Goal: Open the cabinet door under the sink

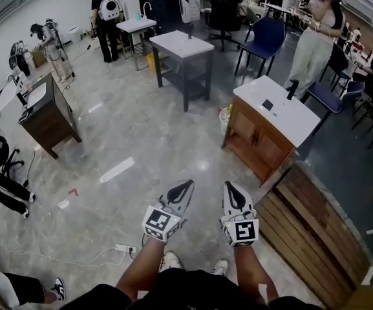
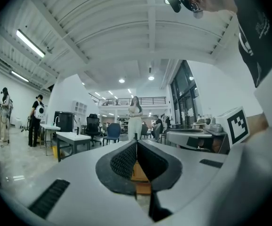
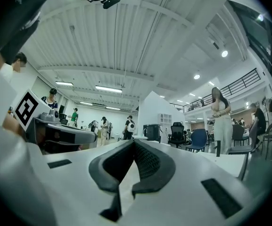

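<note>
The sink cabinet (image 1: 259, 139) is a low wooden unit with a white top and a black faucet (image 1: 292, 89). It stands ahead and to the right of me, and both its doors look closed. My left gripper (image 1: 187, 185) and right gripper (image 1: 228, 186) are held side by side at waist height, well short of the cabinet, pointing forward over the floor. Both are shut with nothing between the jaws. In the left gripper view the shut left gripper (image 2: 136, 143) shows a strip of the brown cabinet (image 2: 138, 174) behind its pads. The right gripper (image 3: 134, 142) faces the open room.
A slatted wooden panel (image 1: 315, 231) lies close at my right. A grey table (image 1: 183, 47) stands further ahead, and a dark cabinet (image 1: 47, 118) at the left. A power strip (image 1: 125, 247) lies on the floor by my feet. A person (image 1: 319, 37) stands behind the sink cabinet near blue chairs (image 1: 264, 37).
</note>
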`<state>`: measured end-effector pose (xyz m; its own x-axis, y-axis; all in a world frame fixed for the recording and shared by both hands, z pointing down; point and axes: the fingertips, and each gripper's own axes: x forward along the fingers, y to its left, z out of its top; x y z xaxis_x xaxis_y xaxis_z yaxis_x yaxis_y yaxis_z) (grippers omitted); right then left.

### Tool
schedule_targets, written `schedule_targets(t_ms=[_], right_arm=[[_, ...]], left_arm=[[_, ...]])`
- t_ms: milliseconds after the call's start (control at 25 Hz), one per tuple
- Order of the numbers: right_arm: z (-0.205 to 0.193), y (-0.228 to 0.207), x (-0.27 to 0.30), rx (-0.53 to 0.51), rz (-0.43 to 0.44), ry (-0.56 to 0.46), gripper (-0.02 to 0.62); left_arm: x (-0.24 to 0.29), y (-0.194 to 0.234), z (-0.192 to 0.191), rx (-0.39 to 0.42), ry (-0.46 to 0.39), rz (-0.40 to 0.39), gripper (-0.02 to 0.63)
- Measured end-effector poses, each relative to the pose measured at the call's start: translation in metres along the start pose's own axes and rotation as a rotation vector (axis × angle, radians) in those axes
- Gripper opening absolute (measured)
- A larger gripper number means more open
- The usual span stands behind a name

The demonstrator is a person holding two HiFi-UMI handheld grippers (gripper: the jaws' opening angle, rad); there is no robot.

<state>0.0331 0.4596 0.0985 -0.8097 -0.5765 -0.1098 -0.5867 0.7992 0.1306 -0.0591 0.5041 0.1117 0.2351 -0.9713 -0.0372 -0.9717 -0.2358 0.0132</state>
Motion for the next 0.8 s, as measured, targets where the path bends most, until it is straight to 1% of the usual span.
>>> schedule_targets(t_ms=[120, 280, 440, 600, 800], right_arm=[[0.0, 0.011, 0.006, -0.001, 0.004, -0.009, 0.018], [-0.006, 0.03, 0.017, -0.003, 0.008, 0.005, 0.018], [-0.011, 0.042, 0.022, -0.004, -0.019, 0.029, 0.018], [-0.013, 0.042, 0.026, 0.001, -0.046, 0.038, 0.018], [-0.017, 0.029, 0.042, 0.015, -0.066, 0.03, 0.018]], left_arm=[[-0.007, 0.01, -0.003, 0.0, -0.004, -0.006, 0.023], [-0.018, 0.03, -0.01, 0.0, 0.003, -0.025, 0.023], [-0.028, 0.05, -0.015, -0.016, -0.001, -0.035, 0.023], [-0.027, 0.062, -0.016, -0.026, 0.003, -0.044, 0.023], [-0.012, 0.071, -0.017, -0.036, 0.011, -0.046, 0.023]])
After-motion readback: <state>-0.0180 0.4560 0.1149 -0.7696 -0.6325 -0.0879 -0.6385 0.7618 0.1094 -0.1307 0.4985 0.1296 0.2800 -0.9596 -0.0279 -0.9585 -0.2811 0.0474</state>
